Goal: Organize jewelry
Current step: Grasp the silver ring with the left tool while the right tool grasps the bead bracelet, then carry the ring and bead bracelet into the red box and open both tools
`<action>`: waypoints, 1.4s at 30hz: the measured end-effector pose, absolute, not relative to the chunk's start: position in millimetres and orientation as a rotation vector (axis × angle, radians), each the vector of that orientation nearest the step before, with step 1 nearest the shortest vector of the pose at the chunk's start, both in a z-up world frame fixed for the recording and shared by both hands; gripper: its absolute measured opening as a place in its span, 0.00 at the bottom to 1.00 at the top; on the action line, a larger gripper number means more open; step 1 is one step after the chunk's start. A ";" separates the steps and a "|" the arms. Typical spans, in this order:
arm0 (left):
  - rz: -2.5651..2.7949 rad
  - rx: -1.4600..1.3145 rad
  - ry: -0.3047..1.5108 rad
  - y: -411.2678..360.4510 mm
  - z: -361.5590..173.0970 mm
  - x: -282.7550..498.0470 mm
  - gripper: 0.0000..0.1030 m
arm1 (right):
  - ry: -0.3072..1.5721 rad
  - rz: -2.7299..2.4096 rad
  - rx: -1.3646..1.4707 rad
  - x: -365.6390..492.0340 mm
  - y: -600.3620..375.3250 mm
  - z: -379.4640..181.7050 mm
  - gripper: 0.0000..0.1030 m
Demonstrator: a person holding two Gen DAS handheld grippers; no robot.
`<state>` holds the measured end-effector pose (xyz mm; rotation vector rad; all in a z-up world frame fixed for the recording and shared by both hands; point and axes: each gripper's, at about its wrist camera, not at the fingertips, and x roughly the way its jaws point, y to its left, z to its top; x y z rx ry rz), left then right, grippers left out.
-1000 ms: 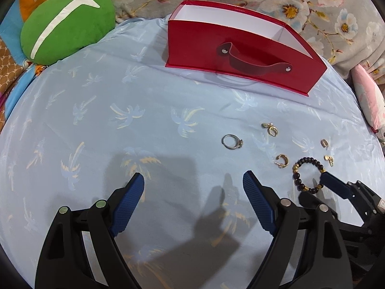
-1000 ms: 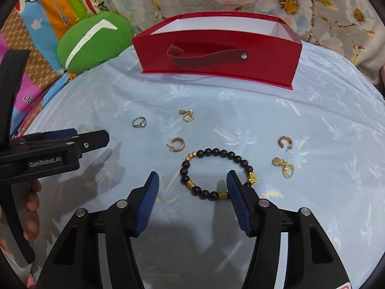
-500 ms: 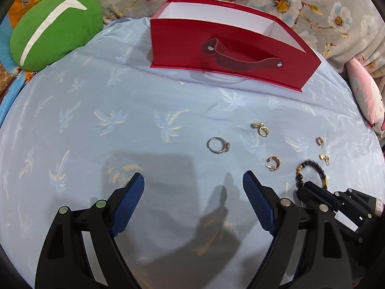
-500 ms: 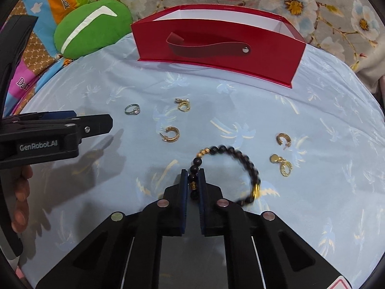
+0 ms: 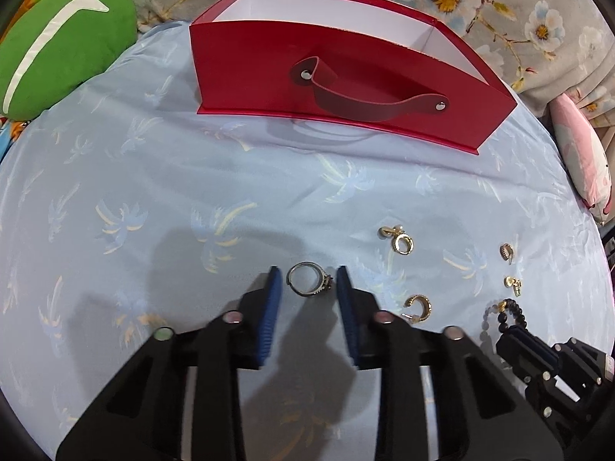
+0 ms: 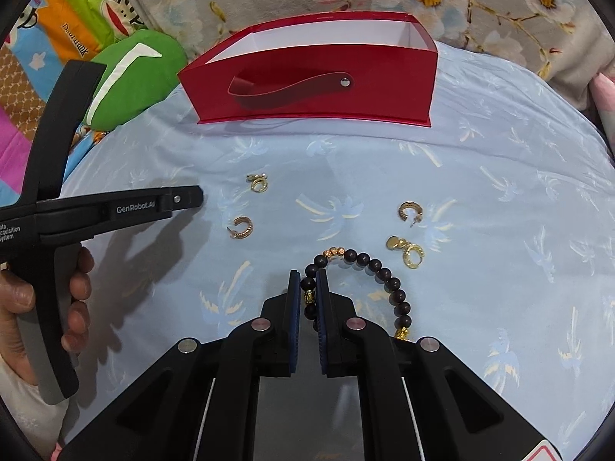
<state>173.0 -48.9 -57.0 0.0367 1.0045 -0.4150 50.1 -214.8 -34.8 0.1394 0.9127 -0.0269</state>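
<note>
A silver ring [image 5: 309, 279] lies on the pale blue palm-print cloth [image 5: 192, 176]. My left gripper [image 5: 307, 274] straddles it; the jaws are closing, and a thin gap shows on each side of the ring. My right gripper [image 6: 308, 276] is shut on the dark bead bracelet [image 6: 378, 269], whose loop trails out to the right. In the left wrist view the right gripper [image 5: 507, 336] and the bracelet [image 5: 511, 309] sit at the lower right. A red box [image 5: 346, 77] with an open top stands at the back. The left gripper [image 6: 192, 199] hides the ring in the right wrist view.
Several gold earrings lie loose: a hoop [image 5: 419, 307], a drop pair [image 5: 401, 242] and smaller ones [image 5: 507, 251] to the right. A green cushion [image 5: 57, 53] lies at the back left and a pink pillow [image 5: 580, 161] at the right edge. A hand [image 6: 77, 288] holds the left gripper.
The left gripper moved forward to the ring and its jaws narrowed around it. The right gripper closed on the bracelet, which has shifted a little with it.
</note>
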 end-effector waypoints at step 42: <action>-0.441 0.101 0.550 -85.9 166.0 303.9 0.22 | 0.551 0.043 0.073 241.1 -268.5 188.5 0.07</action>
